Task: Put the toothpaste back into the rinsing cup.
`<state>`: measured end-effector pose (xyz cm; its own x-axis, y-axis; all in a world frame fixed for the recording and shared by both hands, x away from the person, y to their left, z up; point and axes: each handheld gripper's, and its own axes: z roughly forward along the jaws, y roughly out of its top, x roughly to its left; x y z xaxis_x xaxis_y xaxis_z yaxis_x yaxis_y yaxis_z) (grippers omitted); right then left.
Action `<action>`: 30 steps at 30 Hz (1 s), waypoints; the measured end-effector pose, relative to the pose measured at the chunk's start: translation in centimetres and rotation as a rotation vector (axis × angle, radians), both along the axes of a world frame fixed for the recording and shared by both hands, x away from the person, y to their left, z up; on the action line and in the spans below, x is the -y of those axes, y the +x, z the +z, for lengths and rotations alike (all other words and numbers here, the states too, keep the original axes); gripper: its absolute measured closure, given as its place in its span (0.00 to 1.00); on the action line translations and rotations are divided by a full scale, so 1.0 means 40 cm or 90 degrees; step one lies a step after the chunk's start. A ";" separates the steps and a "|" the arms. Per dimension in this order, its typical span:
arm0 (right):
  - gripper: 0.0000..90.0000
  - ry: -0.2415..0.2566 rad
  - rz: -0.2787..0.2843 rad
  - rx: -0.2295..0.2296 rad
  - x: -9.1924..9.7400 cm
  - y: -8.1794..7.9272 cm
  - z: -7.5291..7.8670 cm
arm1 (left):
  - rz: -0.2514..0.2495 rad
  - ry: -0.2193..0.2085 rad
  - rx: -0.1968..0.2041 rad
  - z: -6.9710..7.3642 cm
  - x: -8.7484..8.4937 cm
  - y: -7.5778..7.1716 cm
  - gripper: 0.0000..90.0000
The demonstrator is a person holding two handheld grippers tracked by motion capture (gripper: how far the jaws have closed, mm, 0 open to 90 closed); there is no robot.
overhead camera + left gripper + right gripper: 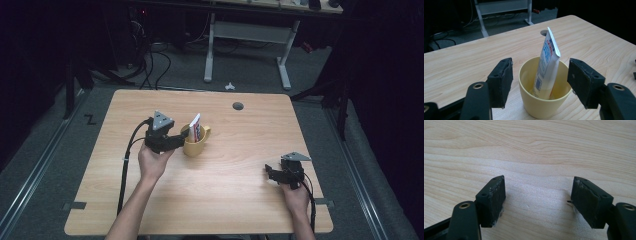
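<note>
A yellow cup [194,147] [541,105] stands upright left of the table's middle. In it leans a white toothpaste tube [195,127] [547,65], its crimped end sticking up above the rim. My left gripper [181,140] [540,82] is at the cup's left side, held by a hand. Its jaws stand open on either side of the cup, with a gap between each pad and the cup wall. My right gripper [270,172] [539,200] rests low over the bare wood near the front right, open, with nothing between its jaws.
The wooden table [225,200] has a round cable hole [238,106] near its far edge. Behind the table, on the grey floor, stand a white desk frame [247,45] and loose cables [150,65]. A cable trails from each gripper toward the front edge.
</note>
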<state>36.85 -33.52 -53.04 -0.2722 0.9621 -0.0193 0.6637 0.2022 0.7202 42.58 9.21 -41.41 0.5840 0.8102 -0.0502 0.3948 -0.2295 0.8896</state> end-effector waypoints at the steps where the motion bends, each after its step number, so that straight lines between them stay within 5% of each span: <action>1: 0.31 0.000 0.000 0.000 0.000 0.000 0.000 | 0.002 -0.002 0.000 0.000 -0.005 -0.001 0.42; 30: 0.31 0.000 0.000 0.000 0.000 0.000 0.000 | 0.026 -0.012 -0.005 -0.002 -0.056 -0.017 0.42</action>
